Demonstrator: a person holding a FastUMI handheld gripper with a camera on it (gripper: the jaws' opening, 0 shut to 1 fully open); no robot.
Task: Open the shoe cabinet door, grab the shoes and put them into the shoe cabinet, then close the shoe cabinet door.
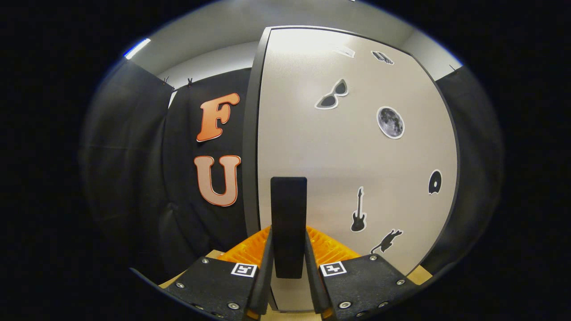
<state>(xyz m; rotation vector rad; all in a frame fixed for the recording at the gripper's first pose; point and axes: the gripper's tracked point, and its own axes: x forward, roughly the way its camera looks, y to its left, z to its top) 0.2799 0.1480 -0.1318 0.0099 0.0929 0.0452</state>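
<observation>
Black cloth lines the booth behind and to both sides of a pale shoe cabinet door [357, 156], with a grey ceiling above.

Gripper [288, 267]: the two fingers stand narrow, one on each side of a dark upright door handle [288, 223]. Both fingers [266, 263] sit close against the handle's flanks; actual pressing contact cannot be confirmed, though no clear gap shows on either side.

Handle: a flat vertical bar, mounted near the door's left edge, its lower end down between the fingers and its top rising beyond them.

Door: fronts the gripper squarely and appears flush, not swung out. Its dark left edge [250, 133] runs top to bottom just left of the handle. Stickers lie to the right of the handle: a guitar [358, 216] nearest, a cat [386, 241] below it, sunglasses [332, 95] and a moon [390, 122] higher up, a disc [435, 182] toward the right edge.

Open room: dark cloth wall [134, 178] left of the door edge gives free space on that side; a narrower strip of cloth shows past the door's right edge. A band of light wooden floor [419, 275] shows beneath the door.
</observation>
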